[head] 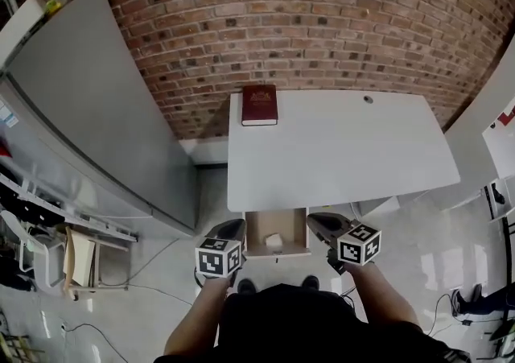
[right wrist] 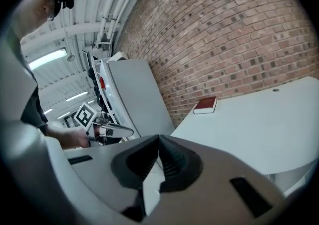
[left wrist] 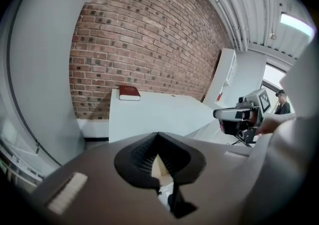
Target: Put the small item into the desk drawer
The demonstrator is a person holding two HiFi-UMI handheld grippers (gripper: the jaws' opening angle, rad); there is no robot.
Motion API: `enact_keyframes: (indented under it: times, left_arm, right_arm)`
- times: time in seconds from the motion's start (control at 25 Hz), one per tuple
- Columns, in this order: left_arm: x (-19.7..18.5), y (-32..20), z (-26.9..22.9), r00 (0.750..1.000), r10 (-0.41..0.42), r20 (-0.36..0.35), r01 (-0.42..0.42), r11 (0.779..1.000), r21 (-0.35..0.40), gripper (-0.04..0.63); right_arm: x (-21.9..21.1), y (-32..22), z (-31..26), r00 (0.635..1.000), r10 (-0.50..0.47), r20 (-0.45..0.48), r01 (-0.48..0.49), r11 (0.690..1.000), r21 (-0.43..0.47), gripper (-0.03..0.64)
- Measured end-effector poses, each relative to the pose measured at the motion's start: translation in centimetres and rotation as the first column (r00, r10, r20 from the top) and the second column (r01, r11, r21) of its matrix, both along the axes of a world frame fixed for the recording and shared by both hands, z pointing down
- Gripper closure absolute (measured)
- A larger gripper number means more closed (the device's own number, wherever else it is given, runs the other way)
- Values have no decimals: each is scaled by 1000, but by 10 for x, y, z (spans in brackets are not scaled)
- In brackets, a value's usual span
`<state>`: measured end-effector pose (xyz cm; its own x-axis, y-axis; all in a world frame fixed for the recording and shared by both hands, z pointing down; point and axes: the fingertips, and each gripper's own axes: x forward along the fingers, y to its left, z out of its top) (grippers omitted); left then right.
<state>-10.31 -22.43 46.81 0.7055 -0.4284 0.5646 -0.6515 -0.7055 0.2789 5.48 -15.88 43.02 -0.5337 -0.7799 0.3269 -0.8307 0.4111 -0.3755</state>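
The small white item point(head: 273, 240) lies in the open desk drawer point(head: 251, 234), flanked by your left gripper point(head: 234, 229) and right gripper point(head: 316, 221), both pinched closed and empty; shutting the drawer likely remains.

1. A white table point(head: 346, 152) stands against a brick wall point(head: 322, 23), with a dark red book point(head: 259, 105) at its far left corner.
2. Under its near edge a drawer point(head: 251, 234) stands open, a small white item point(head: 273, 241) inside.
3. The left gripper point(head: 232, 230) and right gripper point(head: 316, 221) flank the drawer.

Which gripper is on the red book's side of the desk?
Left gripper: left of the open drawer, same side as the red book; right gripper sits opposite.
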Motion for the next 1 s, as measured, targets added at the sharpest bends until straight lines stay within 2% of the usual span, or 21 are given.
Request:
enact_keyframes:
  times: [0.28, 0.56, 0.8, 1.0]
  left_arm:
    - [41, 11, -42, 995, -90, -31, 92, 994, 60, 583]
    - [75, 31, -61, 994, -101, -38, 104, 990, 90, 583]
    - [82, 40, -85, 997, -61, -41, 67, 986, 150, 583]
    - [69, 34, -99, 999, -23, -48, 32, 983, 182, 583]
  right_arm:
    - [75, 28, -34, 999, 21, 32, -23, 997, 80, 603]
    - [123, 57, -58, 999, 51, -3, -49, 985, 163, 603]
    - [129, 65, -77, 997, 75, 34, -80, 974, 213, 603]
    - [102, 57, -102, 997, 64, 52, -75, 965, 252, 604]
